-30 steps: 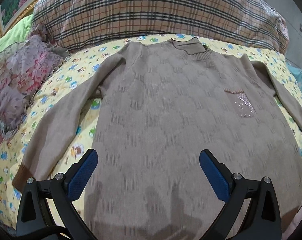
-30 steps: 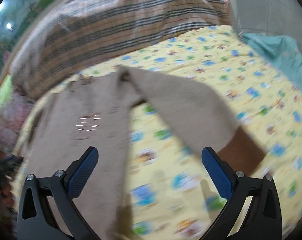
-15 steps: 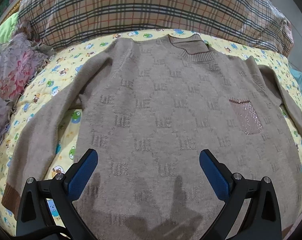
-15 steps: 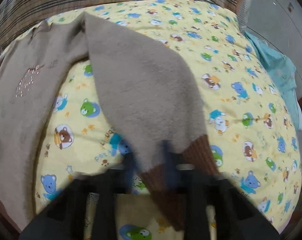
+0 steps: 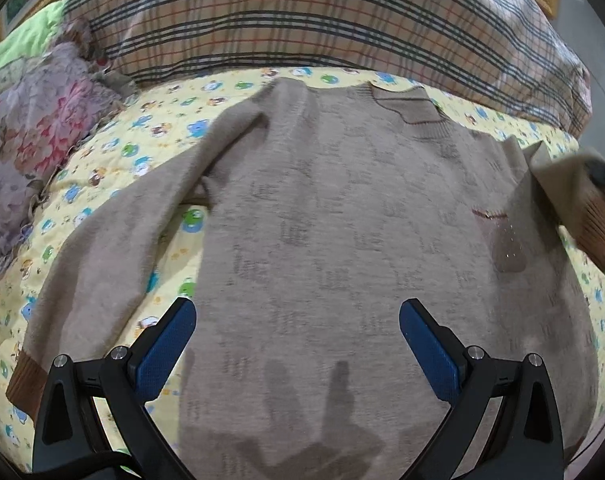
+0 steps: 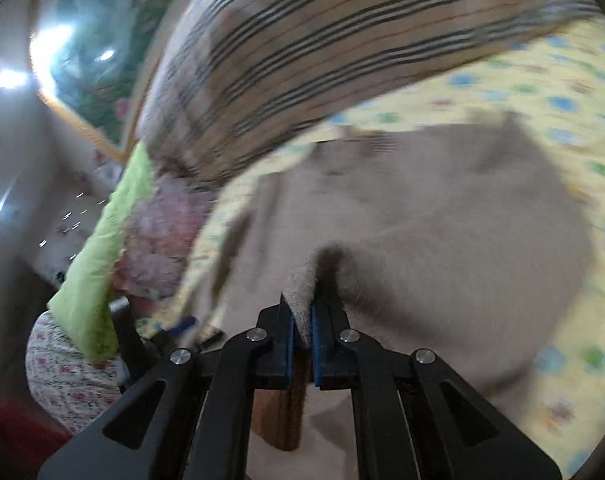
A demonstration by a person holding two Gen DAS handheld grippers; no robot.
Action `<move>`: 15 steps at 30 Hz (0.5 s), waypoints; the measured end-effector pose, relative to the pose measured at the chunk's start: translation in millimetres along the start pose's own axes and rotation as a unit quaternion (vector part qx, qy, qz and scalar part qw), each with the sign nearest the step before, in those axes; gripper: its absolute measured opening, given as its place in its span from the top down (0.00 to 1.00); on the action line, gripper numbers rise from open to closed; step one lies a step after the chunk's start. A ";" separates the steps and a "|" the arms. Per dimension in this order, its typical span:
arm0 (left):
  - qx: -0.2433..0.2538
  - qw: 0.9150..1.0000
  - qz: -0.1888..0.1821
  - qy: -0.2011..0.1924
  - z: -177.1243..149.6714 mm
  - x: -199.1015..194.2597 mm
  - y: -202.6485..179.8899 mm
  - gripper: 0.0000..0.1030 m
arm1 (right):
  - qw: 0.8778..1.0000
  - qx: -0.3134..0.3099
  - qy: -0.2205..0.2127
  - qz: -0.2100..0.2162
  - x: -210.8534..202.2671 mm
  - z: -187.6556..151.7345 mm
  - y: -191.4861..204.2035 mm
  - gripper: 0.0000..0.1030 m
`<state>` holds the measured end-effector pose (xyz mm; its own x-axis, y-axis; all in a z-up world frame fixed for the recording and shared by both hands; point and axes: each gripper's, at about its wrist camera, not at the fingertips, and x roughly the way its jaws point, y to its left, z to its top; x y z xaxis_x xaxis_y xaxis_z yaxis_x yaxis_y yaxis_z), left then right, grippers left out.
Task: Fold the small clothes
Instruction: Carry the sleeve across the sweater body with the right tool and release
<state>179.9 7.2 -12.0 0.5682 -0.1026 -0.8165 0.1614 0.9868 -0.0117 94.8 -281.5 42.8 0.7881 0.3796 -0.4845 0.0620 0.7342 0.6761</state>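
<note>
A beige knit sweater [image 5: 342, 240] lies front up on the yellow cartoon-print sheet [image 5: 142, 160], neck towards the pillow. Its left sleeve [image 5: 102, 264] lies spread out, with a brown cuff [image 5: 22, 384]. My left gripper [image 5: 294, 344] is open and empty above the sweater's lower body. My right gripper [image 6: 301, 320] is shut on the right sleeve [image 6: 302, 280] near its brown cuff [image 6: 286, 412] and holds it lifted over the sweater body [image 6: 442, 240]. In the left wrist view the lifted sleeve and cuff [image 5: 598, 216] show at the right edge.
A plaid pillow [image 5: 322, 20] lies behind the sweater. Floral bedding [image 5: 30, 140] and green cloth [image 5: 22, 40] lie at the left. The right wrist view is motion-blurred; it shows the pillow [image 6: 342, 40] and green cloth [image 6: 102, 240].
My right gripper has shut on the right sleeve near the cuff, lifted it and swung it over the sweater body. My left gripper stays open and has shifted slightly.
</note>
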 end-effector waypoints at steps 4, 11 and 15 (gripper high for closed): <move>-0.014 1.000 0.000 0.000 1.5 0.0 16.4 0.01 | 0.999 0.006 0.017 0.042 72.7 20.8 31.4 0.93; -0.020 1.000 -0.011 -0.004 12.9 7.5 33.0 0.01 | 0.996 0.039 0.063 0.047 184.2 38.8 27.3 0.89; -0.005 1.000 -0.018 0.004 27.2 24.7 28.2 0.01 | 0.995 0.037 0.092 0.015 210.1 38.4 19.4 0.69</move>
<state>220.4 29.1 -16.8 0.5564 -0.1374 -0.8194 0.1743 0.9836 -0.0466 285.1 -209.0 -24.6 0.6657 0.5018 -0.5522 0.0900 0.6807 0.7270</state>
